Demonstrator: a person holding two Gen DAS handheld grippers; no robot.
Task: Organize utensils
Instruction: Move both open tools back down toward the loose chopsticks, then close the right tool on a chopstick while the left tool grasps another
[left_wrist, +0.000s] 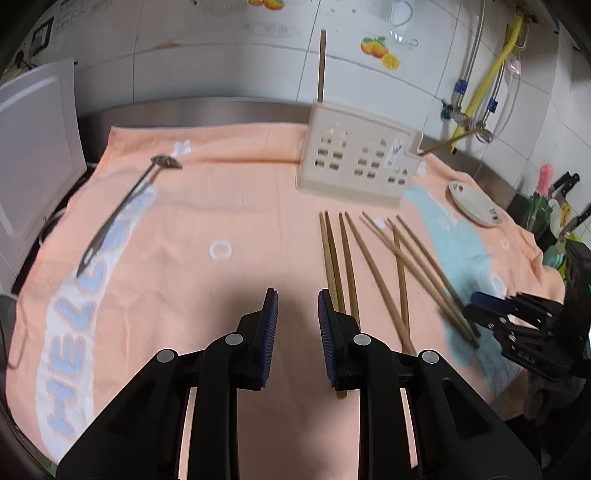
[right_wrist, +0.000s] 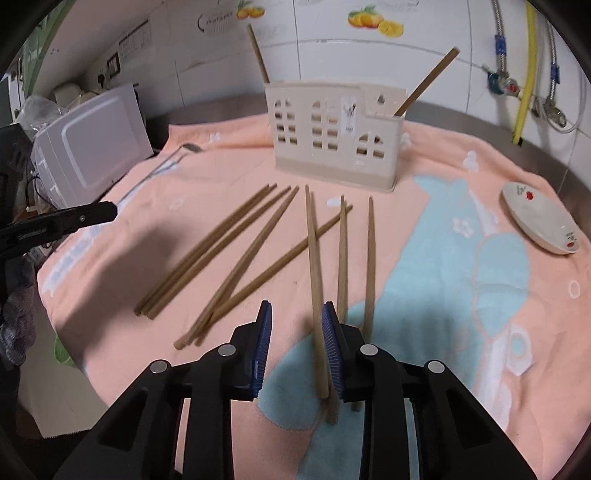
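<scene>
Several wooden chopsticks lie loose on a peach towel in front of a cream utensil holder. Two chopsticks stand in the holder. My right gripper hangs low over the pile, open; one chopstick runs through the gap beside the right pad, clear of the left pad. My left gripper is open with nothing between its fingers, just left of the leftmost chopsticks. A metal spoon lies far left on the towel. Each view shows the other gripper at its edge: right gripper, left gripper.
A small white saucer sits at the right of the towel. A white appliance stands at the left edge. Pipes and a yellow hose run down the tiled wall. Knives stand at the far right.
</scene>
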